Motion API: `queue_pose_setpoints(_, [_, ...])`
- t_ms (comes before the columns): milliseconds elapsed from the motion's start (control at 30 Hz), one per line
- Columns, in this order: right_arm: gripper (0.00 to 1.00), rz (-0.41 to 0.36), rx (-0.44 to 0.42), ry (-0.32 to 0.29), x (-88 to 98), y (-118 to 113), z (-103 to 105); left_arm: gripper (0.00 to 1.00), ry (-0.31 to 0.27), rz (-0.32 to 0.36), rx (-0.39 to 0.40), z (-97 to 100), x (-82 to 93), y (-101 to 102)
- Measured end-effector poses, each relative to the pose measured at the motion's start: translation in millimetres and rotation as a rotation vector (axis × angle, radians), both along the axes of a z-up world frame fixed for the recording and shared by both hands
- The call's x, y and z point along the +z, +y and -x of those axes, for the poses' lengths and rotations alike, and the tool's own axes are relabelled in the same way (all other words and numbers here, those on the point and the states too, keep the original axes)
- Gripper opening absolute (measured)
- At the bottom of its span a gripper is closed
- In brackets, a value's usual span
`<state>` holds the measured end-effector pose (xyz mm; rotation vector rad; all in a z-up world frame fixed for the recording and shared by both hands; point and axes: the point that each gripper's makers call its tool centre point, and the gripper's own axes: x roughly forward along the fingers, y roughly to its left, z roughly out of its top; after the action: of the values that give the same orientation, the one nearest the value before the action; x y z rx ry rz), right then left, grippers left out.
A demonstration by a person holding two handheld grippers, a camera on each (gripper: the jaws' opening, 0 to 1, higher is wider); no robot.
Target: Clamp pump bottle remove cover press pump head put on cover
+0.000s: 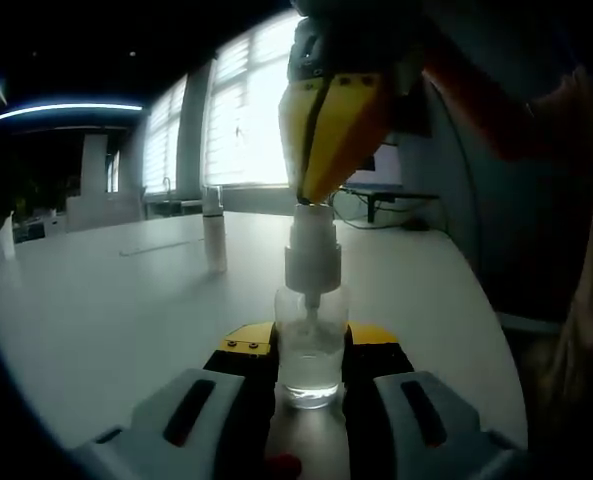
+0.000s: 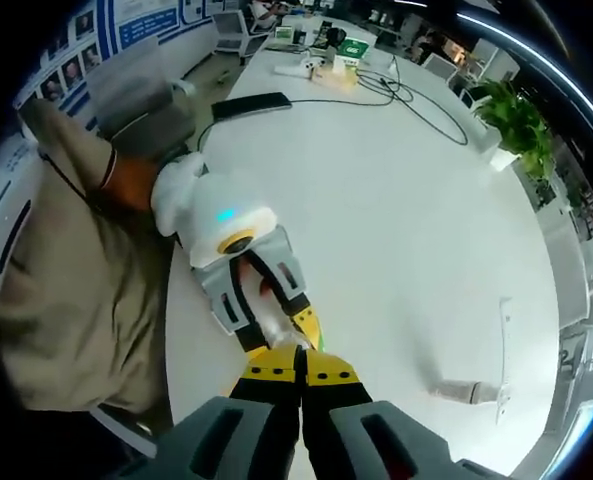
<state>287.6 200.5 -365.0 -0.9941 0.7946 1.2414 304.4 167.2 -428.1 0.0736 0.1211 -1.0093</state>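
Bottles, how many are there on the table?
1: the bottle stands clamped in the left gripper, with the right gripper on its pump. The cover stands apart behind it. More may be hidden.

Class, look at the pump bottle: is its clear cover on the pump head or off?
Off. The cover stands apart on the table, and the bottle's pump head is bare.

Clear glossy plastic pump bottle with matt white plastic pump head, smooth matt white bench, yellow and black hard plastic tips on grey matt left tool and right tool, tan cloth sleeve, translucent smooth cover
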Motion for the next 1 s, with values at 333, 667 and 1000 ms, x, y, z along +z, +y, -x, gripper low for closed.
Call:
queue_pose_setpoints(333, [0.00,-0.014,-0.001,-0.004,0.1,-0.6,1.8,0.16,0.000,0.001,0.000,1.0,0.3,-1.0])
queue_pose_setpoints(667, [0.00,-0.026,0.009,-0.013,5.8,-0.7,0.3,0.16,-0.001,0.001,0.000,0.2,-0.2,-1.3])
queue_pose_setpoints(1000, [0.00,-0.044,0.025,-0.025,8.2,-2.0,0.8,0.16,-0.004,-0.001,-0.001,1.8,0.5,-3.2])
